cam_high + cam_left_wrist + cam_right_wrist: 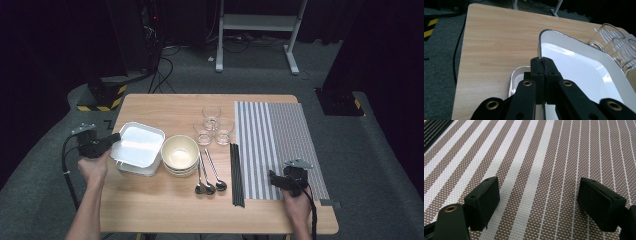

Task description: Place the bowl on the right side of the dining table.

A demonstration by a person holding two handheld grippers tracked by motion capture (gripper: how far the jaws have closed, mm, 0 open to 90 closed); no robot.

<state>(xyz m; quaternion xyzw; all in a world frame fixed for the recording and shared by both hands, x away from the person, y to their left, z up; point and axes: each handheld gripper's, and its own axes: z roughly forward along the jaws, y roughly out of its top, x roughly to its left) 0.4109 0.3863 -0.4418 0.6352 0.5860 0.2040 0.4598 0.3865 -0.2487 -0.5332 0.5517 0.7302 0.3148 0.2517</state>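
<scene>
My left gripper is shut on the left rim of a white square plate, the top one of a small stack at the table's left. In the left gripper view the jaws pinch that plate's thin rim, and a second plate shows underneath, so the top one looks slightly raised. My right gripper rests low over the striped placemat at the front right. Its jaws stand wide open above the weave with nothing between them.
Stacked cream bowls sit right of the plates. Three clear glasses stand behind them, also in the left gripper view. Three spoons and black chopsticks lie beside the placemat; chopsticks edge the right gripper view.
</scene>
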